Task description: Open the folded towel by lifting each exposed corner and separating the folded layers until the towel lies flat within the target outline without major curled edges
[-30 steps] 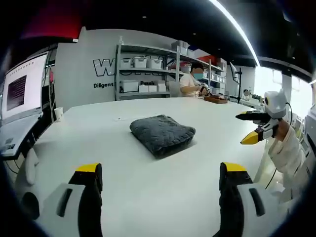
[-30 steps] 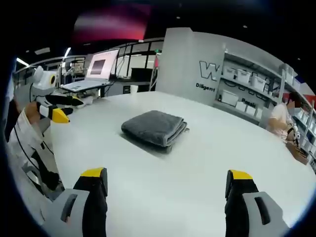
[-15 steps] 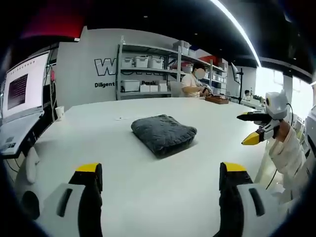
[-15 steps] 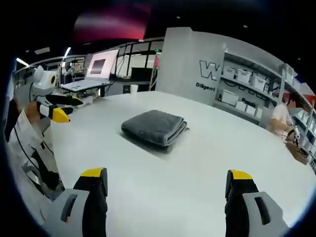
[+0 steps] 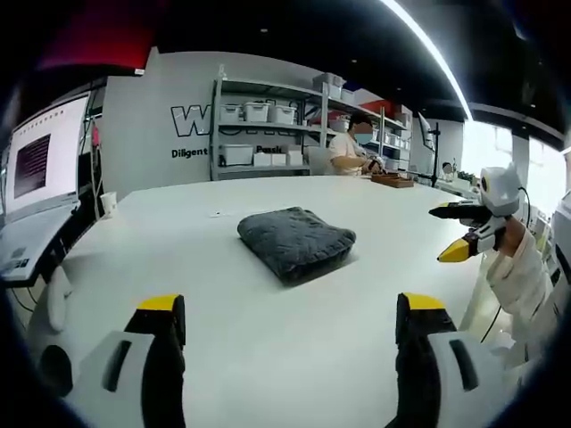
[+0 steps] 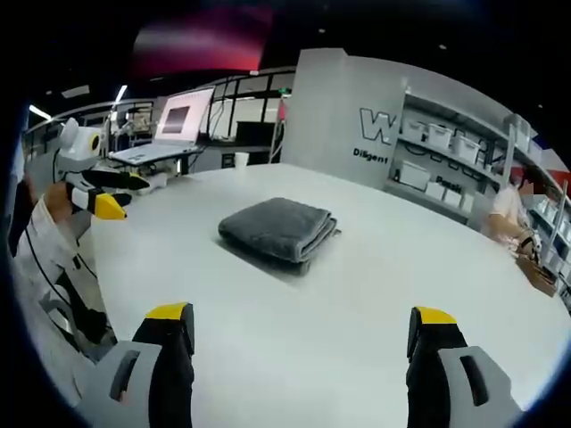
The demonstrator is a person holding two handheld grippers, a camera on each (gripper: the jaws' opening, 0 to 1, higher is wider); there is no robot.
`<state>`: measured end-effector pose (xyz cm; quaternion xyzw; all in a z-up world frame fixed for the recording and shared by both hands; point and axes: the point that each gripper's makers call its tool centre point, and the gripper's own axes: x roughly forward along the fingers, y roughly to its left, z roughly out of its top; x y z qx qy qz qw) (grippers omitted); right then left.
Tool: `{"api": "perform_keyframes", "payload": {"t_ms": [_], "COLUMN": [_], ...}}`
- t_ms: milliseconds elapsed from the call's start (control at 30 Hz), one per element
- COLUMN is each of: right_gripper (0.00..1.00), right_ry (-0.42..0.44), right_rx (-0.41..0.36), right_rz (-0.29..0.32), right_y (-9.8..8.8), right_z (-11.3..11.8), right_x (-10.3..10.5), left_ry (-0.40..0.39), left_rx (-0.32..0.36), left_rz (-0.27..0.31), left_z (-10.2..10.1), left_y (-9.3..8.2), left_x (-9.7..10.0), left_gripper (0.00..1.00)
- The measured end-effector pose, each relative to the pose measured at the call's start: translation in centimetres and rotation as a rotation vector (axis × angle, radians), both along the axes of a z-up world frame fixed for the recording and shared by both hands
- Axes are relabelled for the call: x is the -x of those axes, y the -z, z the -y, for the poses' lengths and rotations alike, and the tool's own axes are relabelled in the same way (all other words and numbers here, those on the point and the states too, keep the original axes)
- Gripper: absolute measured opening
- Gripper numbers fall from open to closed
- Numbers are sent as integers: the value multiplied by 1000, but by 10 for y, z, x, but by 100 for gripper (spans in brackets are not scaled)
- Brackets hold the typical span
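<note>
A dark grey towel (image 5: 294,241) lies folded into a thick pad near the middle of the white table (image 5: 268,357); the right gripper view has the same towel (image 6: 278,231) ahead. My left gripper (image 5: 290,312) is open, well short of the towel, with nothing between its yellow-tipped jaws. My right gripper (image 6: 303,321) is open too, also short of the towel. The right gripper (image 5: 459,230) enters the left gripper view at the right edge, held by a sleeved hand. At the left of the right gripper view, the left gripper (image 6: 105,193) hangs above the table edge.
A laptop (image 5: 31,178) on a stand sits at the table's left side, with a white cup (image 5: 107,205) near it. Shelves with white bins (image 5: 259,134) line the far wall, where a person (image 5: 343,152) works. A wooden tray (image 5: 390,179) lies at the far end.
</note>
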<state>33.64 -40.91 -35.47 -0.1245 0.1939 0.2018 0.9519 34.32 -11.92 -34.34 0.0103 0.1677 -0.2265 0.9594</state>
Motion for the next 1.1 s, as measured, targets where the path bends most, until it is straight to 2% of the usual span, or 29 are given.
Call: {"api": "perform_keyframes", "payload": {"t_ms": [733,1100], "right_gripper": [100,100], "right_ry": [12,33], "right_rx": [-1,-12], "right_rz": [-10,-10], "right_y": [3,3], "right_z": [7,17], "right_x": [3,9], "left_ry": [7,42], "left_rx": [-7,-26], "left_rz": [9,19], "left_z": [4,18], "left_y": [-5,-8], "left_x": [-1,-16], "left_gripper": [97,96]}}
